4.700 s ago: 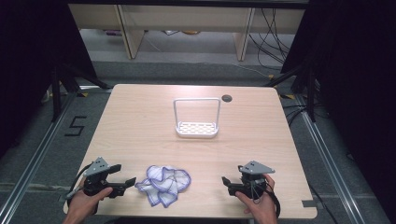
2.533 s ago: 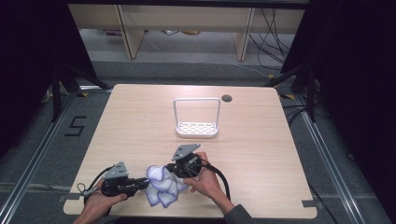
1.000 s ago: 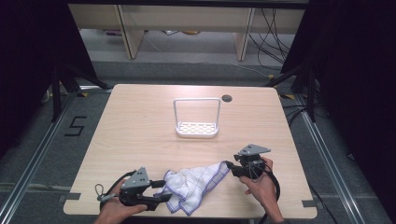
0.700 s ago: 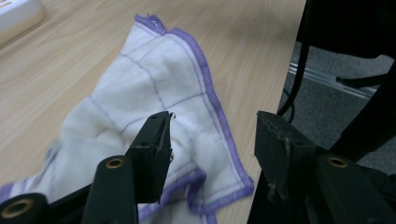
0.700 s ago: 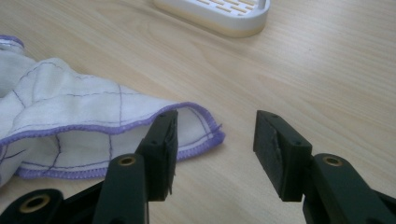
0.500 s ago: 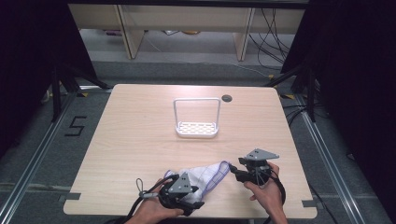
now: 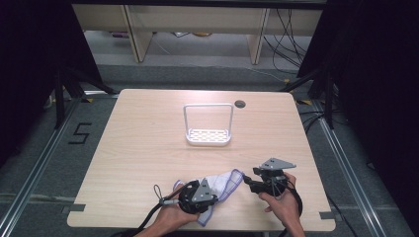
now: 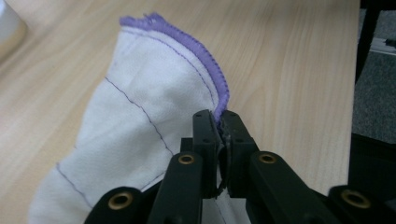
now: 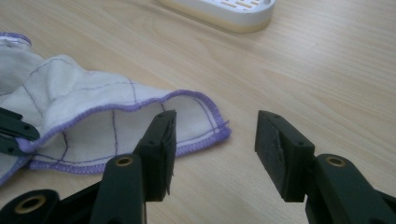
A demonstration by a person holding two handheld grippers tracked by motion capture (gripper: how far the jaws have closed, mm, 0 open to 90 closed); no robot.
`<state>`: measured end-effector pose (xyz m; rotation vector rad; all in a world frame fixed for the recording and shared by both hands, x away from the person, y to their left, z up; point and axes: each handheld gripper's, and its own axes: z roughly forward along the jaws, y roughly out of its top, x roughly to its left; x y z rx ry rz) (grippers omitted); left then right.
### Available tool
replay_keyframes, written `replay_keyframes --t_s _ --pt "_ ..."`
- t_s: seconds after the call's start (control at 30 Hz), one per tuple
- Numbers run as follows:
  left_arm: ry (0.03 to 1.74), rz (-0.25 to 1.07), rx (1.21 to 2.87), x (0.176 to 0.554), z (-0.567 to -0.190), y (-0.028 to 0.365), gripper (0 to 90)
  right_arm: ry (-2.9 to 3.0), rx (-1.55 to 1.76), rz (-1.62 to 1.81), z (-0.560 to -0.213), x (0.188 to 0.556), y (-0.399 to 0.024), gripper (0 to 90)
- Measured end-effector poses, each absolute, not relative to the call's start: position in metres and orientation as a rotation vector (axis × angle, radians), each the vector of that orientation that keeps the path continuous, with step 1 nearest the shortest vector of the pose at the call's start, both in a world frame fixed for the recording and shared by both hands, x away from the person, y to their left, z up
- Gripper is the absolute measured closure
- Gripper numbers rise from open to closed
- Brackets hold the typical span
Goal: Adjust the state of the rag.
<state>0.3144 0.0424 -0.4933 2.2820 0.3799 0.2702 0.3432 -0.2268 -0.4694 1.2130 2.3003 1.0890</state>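
Your left hand-held gripper (image 8: pixel 219 122) has just been closing, and its jaws are now pressed together on the purple-stitched hem of the white cotton cloth with thin purple grid lines (image 8: pixel 140 135). A second ago that hand sat further left on the tabletop with the cloth stretched between your two hands; now it has slid in over the near middle of the cloth, so you have a fresh hold on an edge. I judge this as the grip you need to straighten or fold the cloth.

Your right hand-held gripper (image 9: pixel 215 140) stands spread, with nothing between its jaws. The cloth's hemmed corner lies just beyond the left jaw, not pinched, so that side is loose and will drag if you pull now.

The cloth (image 7: pixel 222 181) lies at the near edge of the light wooden tabletop (image 7: pixel 148 148), bunched between your hands. Well beyond it, in the middle, stands a white plastic rack with a slotted base and a tall loop frame (image 7: pixel 208 136), clear of your work. Further still, a small dark round grommet hole (image 7: pixel 240 104) sits near the far edge.
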Motion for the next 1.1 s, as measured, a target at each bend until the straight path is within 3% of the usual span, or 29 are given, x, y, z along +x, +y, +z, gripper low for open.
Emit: replay_keyframes --t_s 0.3,0.5,0.77,0.97,1.1 --pt "0.475 0.108 2.132 0.344 -0.457 0.077 86.6 2.298 1.214 1.094 -0.469 0.343 -0.226 50.8" --pt "0.534 0.105 2.088 0.38 -0.447 0.102 86.4 2.311 1.223 1.107 -0.47 0.345 -0.224 50.8" --pt "0.611 0.077 2.108 0.434 -0.469 0.123 86.4 2.334 1.205 1.104 -0.472 0.345 -0.218 50.9" --pt "0.645 -0.027 2.115 0.457 -0.486 0.128 85.9 2.346 1.213 1.101 -0.473 0.346 -0.215 51.4" --pt "0.683 -0.053 2.092 0.468 -0.488 0.134 80.2 2.355 1.206 1.101 -0.474 0.345 -0.213 51.4"
